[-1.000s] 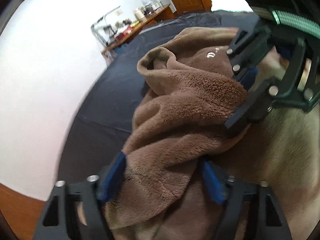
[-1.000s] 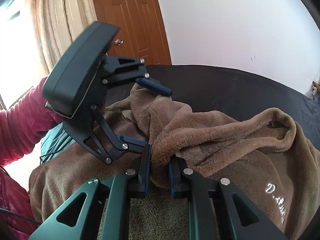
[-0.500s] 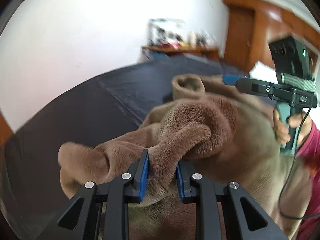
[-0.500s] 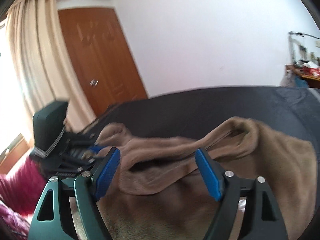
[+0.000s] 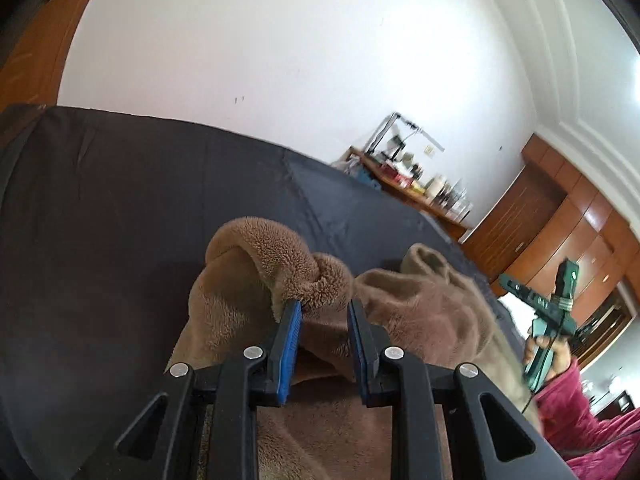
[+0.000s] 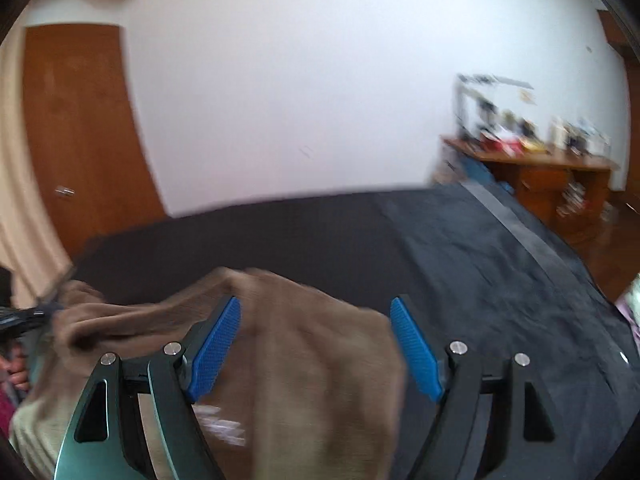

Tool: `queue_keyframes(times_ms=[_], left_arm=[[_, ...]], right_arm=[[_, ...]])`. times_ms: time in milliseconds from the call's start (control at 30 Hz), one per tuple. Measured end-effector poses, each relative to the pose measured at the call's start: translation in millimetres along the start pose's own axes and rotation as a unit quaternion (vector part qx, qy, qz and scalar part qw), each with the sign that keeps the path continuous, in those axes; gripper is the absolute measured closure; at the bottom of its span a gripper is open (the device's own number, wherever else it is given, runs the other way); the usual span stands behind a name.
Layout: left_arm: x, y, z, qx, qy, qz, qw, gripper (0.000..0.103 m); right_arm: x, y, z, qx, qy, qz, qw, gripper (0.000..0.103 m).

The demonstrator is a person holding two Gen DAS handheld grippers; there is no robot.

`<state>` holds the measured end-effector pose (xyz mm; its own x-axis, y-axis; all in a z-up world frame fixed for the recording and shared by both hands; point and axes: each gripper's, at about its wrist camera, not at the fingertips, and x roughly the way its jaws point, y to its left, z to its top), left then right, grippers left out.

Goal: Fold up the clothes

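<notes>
- Across the lower centre of the left wrist frame, we are watching the brown fleece garment (image 5: 420, 308) lying bunched on the black sheet (image 5: 120, 220).
- We are seeing our left gripper (image 5: 323, 312) parted slightly, a fleece fold brushing its left pad; whether it is pinching, we cannot tell.
- We are holding our right gripper (image 6: 316, 316) wide apart above the blurred garment, gripping nothing.
- At far right, our hand (image 5: 548, 356) is holding the green handle.

Left gripper (image 5: 323, 312) over brown fleece garment (image 5: 420, 312)
Jaws slightly apart, a fleece fold touching the left pad; garment on dark sheet (image 5: 120, 208); right gripper (image 5: 552, 308) far right.
</notes>
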<state>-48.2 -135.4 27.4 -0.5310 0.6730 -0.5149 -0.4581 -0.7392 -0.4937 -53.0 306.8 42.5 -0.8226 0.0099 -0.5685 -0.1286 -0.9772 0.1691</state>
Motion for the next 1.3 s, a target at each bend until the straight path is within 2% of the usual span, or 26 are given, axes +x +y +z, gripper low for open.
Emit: queue_keyframes(times_ms=[133, 300, 333, 400, 433, 633, 700, 933, 1000, 1067, 1100, 1167, 1267, 1300], left_arm=[[2, -11, -5, 0.034, 0.003, 0.010, 0.9994, 0.077], [2, -13, -6, 0.037, 0.006, 0.004, 0.9993, 0.077], [4, -12, -6, 0.037, 0.009, 0.006, 0.9992, 0.077], [7, -12, -5, 0.038, 0.017, 0.010, 0.9991, 0.077], [8, -12, -5, 0.038, 0.020, 0.011, 0.9990, 0.077], [3, -12, -8, 0.047, 0.018, 0.005, 0.9987, 0.077], [1, -16, -9, 0.060, 0.017, 0.004, 0.9981, 0.077], [-26, -51, -25, 0.146, 0.010, -0.013, 0.9891, 0.077], [-34, -65, -28, 0.191, 0.014, -0.020, 0.9813, 0.071], [-42, -81, -33, 0.249, 0.018, -0.016, 0.9681, 0.046], [-45, -89, -36, 0.281, 0.019, -0.010, 0.9595, 0.031], [-41, -102, -40, 0.346, 0.022, 0.025, 0.9376, 0.028], [-31, -116, -45, 0.429, 0.034, 0.078, 0.8992, 0.028], [-27, -116, -44, 0.440, 0.041, 0.080, 0.8935, 0.028]], right_arm=[[37, -20, -3, 0.029, 0.054, 0.007, 0.998, 0.022], [29, -15, -2, 0.024, 0.045, 0.022, 0.998, 0.024], [27, -13, -2, 0.022, 0.043, 0.025, 0.999, 0.029], [23, -11, -2, 0.019, 0.038, 0.031, 0.999, 0.084], [22, -10, -2, 0.018, 0.035, 0.034, 0.999, 0.088], [10, -2, -1, 0.009, 0.020, 0.051, 0.998, 0.090], [-3, -1, -7, 0.004, 0.014, 0.043, 0.999, 0.090], [-49, 1, -34, -0.011, 0.002, 0.007, 1.000, 0.090], [-46, -7, -44, -0.007, 0.015, -0.003, 1.000, 0.090], [-49, -12, -53, 0.002, 0.025, -0.005, 1.000, 0.090], [-49, -14, -56, 0.006, 0.027, -0.003, 1.000, 0.090], [-50, -16, -60, 0.012, 0.029, 0.000, 1.000, 0.090], [-51, -16, -62, 0.017, 0.029, 0.003, 0.999, 0.090], [-52, -16, -62, 0.017, 0.029, 0.003, 0.999, 0.090]])
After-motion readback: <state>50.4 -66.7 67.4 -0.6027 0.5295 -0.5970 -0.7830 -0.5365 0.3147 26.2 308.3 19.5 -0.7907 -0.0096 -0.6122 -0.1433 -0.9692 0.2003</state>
